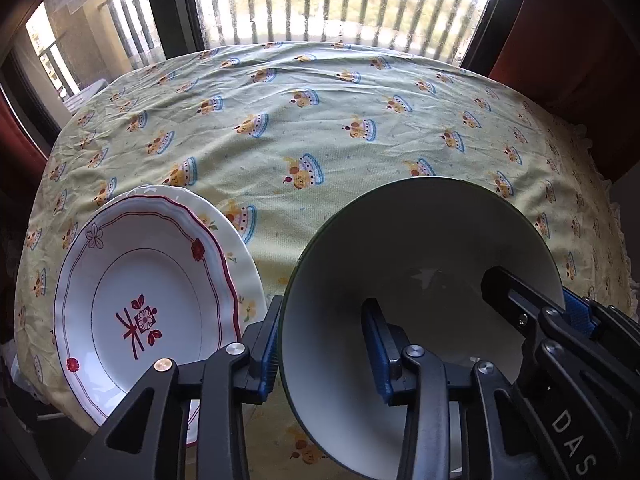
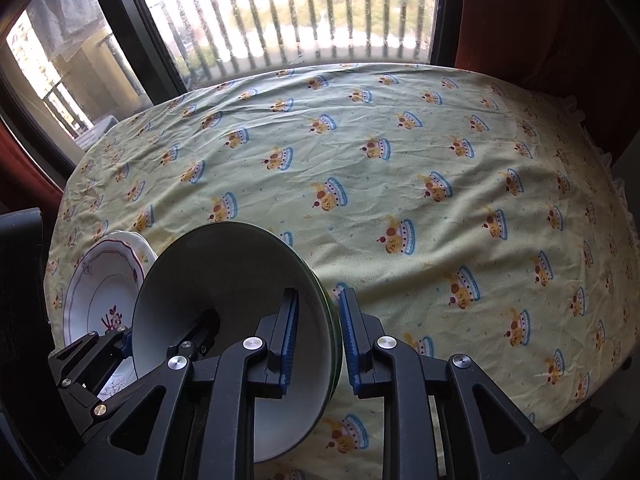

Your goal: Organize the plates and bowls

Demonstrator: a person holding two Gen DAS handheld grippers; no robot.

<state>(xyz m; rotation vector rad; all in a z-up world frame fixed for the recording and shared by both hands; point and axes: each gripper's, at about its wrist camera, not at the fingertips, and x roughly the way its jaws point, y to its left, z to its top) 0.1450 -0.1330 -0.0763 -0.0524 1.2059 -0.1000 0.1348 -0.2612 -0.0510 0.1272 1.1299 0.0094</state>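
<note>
Left wrist view, nearest first: left claw (image 1: 326, 350) straddles the left rim of the bowl (image 1: 424, 240), one blue pad outside the wall, one inside; jaws only partly closed, and whether the pads bite or merely bracket the rim I cannot tell. Right claw (image 1: 560, 300) enters at lower right, one finger inside the bowl and its blue pad at the outer rim. Right wrist view: right claw (image 2: 320, 338) brackets the bowl's (image 2: 224, 276) right rim the same way; a small gap shows beside the outer pad, so a firm hold is not confirmed. The edge there looks layered, perhaps more than one bowl nested; unsure.

Bowl sits near the front edge of the tabletop (image 1: 360, 120), white inside, dark green rim, tilted toward the cameras; whether it rests on the cloth or is lifted, unclear.

Handling, as judgement: glazed ceramic, stiff, slick, fairly heavy, chips if knocked; best taken at opposite rim points, pads spanning the wall, kept level.

Just left of the bowl: red-patterned plate (image 1: 148, 304) stacked on a scalloped white plate (image 1: 232, 236); equally brittle; likely landing hazard.

Beyond: bare yellow printed cloth, then window (image 1: 320, 0).
</note>
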